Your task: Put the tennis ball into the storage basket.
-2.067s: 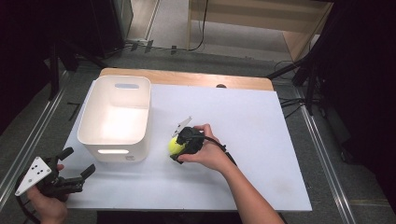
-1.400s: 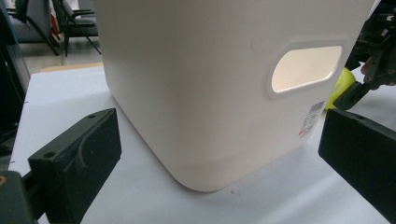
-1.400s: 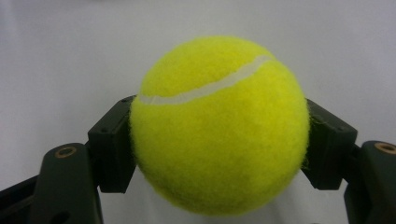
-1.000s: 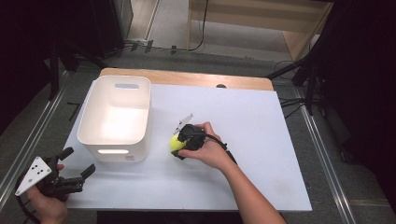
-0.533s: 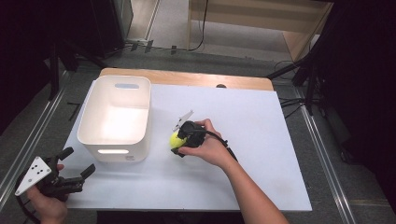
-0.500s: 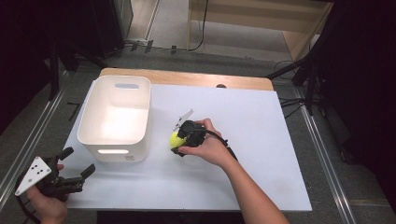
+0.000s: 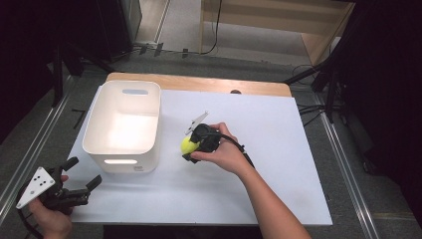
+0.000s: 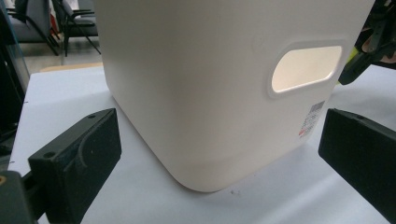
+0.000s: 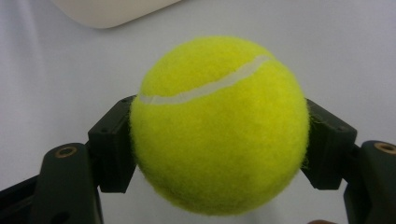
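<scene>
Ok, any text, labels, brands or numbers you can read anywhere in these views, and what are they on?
No text here can be read.
White bin: a small sticker sits low on its side below the handle cut-out, with barcode-like lines and a red mark; its print is too small and blurred to read.
Tennis ball in the right hand-held gripper: a white seam shows, with no brand or number on the side in view.

Bin top, right side cut off by edge in left gripper view.

high view looks down on the table — gripper views sit close.
</scene>
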